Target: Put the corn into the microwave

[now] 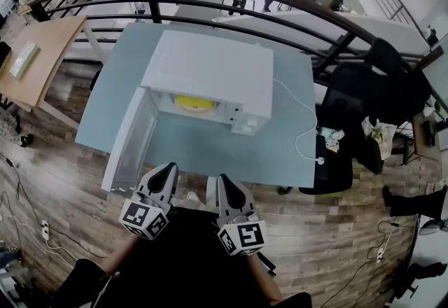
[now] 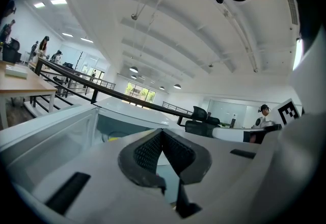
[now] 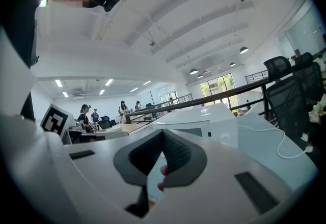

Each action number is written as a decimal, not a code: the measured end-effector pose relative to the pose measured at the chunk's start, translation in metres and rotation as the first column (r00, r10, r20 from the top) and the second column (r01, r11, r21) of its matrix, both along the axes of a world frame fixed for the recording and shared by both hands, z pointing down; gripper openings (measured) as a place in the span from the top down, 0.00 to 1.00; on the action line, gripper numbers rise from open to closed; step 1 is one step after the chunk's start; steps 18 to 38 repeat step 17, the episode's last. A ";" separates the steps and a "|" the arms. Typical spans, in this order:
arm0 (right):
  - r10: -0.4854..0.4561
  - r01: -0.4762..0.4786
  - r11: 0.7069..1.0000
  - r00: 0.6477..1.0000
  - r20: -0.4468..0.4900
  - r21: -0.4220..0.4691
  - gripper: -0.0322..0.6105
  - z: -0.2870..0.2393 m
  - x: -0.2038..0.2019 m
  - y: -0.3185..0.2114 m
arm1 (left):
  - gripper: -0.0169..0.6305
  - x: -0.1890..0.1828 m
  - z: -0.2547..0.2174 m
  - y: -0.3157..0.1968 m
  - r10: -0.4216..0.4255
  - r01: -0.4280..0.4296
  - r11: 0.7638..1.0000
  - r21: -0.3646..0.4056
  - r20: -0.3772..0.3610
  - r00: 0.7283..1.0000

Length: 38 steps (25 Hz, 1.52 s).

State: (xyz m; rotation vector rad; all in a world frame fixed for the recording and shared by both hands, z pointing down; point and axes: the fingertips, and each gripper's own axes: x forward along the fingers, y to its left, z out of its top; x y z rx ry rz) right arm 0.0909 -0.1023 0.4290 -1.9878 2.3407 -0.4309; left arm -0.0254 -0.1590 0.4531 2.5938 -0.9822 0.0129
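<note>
We hold the left tool [image 1: 165, 172] and right tool [image 1: 225, 182] just short of the surface [image 1: 210, 152], both closed on nothing, since the corn [image 1: 194, 103] already lies inside the microwave [image 1: 210, 65]. Its door [image 1: 129, 137] hangs open, likely awaiting closing.

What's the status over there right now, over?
Left gripper and right gripper both shut, empty, short of the table. Yellow corn, it seems, sits inside the microwave, door open. Nothing blocking the opening.
</note>
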 end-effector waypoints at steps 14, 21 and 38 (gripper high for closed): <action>0.008 -0.008 1.000 1.000 -0.004 -0.016 0.94 0.007 0.007 0.000 | 0.97 0.006 0.008 -0.002 -0.002 0.002 1.000 -0.021 -0.008 1.000; 0.004 -0.004 1.000 1.000 -0.005 -0.019 0.94 0.008 0.007 -0.003 | 0.97 0.007 0.009 -0.004 -0.003 0.003 1.000 -0.022 -0.005 1.000; 0.004 -0.004 1.000 1.000 -0.005 -0.019 0.94 0.008 0.007 -0.003 | 0.97 0.007 0.009 -0.004 -0.003 0.003 1.000 -0.022 -0.005 1.000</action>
